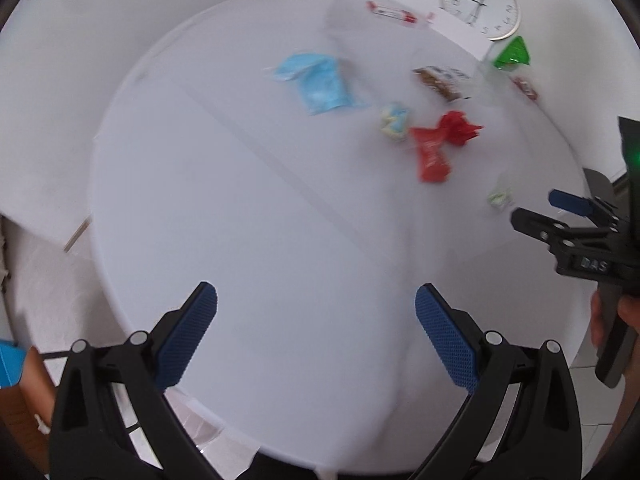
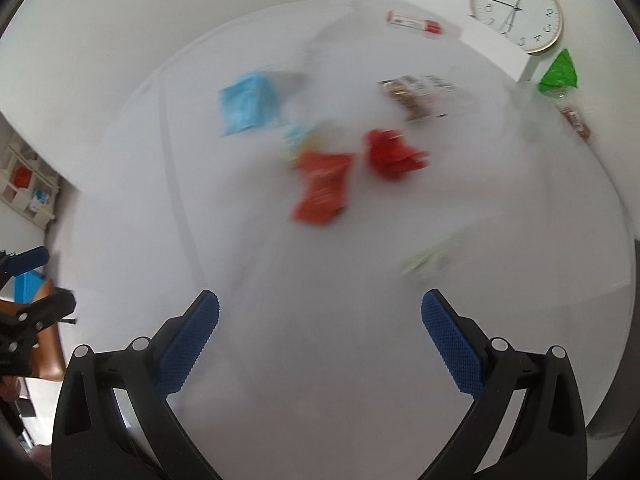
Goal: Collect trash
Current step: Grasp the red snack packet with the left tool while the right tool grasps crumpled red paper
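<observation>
1. Left wrist view: the left gripper [image 1: 316,334] hangs over the near part of a round white table [image 1: 240,220], its blue-padded jaws spread wide with nothing between them.
2. The trash lies scattered on the far half of the table. A blue packet [image 1: 318,82] sits far and centre. A small pale wrapper [image 1: 395,121] lies to its right, just beside a red pouch [image 1: 431,153] and a crumpled red wrapper [image 1: 460,126].
3. Farther right lie a brown-and-white snack wrapper [image 1: 442,80], a green wrapper [image 1: 513,53] near the far right edge, and a long white-and-red wrapper [image 1: 390,11] at the far edge. A small green-and-white scrap [image 1: 500,197] lies nearer, on the right.
4. A white wall clock [image 1: 480,3] leans at the far right.
5. The right gripper [image 1: 536,212] enters at the right edge of this view, close to the small scrap. In the right wrist view the right gripper [image 2: 320,338] is also wide open and holds nothing.
6. The right wrist view is blurred, so the litter shows as smeared patches of colour.
7. Judging by this, collecting has barely begun: every visible piece rests on the table, neither tool grips anything, and no bin or bag is in sight.
</observation>
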Available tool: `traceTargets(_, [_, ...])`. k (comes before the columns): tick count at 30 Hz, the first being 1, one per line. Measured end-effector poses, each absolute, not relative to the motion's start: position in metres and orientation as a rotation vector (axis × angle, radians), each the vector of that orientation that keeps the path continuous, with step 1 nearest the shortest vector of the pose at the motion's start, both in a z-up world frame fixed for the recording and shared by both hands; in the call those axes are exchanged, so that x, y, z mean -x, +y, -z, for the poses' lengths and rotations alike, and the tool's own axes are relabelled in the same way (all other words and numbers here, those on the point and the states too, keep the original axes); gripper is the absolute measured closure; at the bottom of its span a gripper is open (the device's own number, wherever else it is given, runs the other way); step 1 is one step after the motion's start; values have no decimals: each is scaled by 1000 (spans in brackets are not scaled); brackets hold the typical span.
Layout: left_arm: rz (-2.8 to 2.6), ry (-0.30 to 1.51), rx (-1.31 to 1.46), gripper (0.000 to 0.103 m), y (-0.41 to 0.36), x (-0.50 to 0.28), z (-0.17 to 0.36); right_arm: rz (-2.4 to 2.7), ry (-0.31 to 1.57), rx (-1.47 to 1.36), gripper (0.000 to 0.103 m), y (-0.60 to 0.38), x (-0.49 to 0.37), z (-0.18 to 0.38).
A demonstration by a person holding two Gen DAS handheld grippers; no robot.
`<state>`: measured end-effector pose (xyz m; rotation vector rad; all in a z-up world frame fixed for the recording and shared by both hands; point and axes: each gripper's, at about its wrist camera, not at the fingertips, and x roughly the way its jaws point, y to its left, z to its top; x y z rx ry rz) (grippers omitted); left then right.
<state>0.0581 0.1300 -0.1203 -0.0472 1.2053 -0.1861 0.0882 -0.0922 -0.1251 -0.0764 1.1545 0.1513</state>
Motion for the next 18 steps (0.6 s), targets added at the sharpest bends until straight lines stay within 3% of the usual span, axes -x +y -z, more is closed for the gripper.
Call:
traceTargets(11, [203, 1255, 96, 8, 39, -131, 150, -249, 1140, 157, 3, -135, -202, 163])
traceTargets(16, [184, 1279, 125, 8, 25, -149, 163, -284, 1176, 173, 21, -131, -235, 188])
traceTargets(18, [182, 1287, 134, 8, 20, -155, 168, -290, 1192, 185, 39, -132, -243, 198])
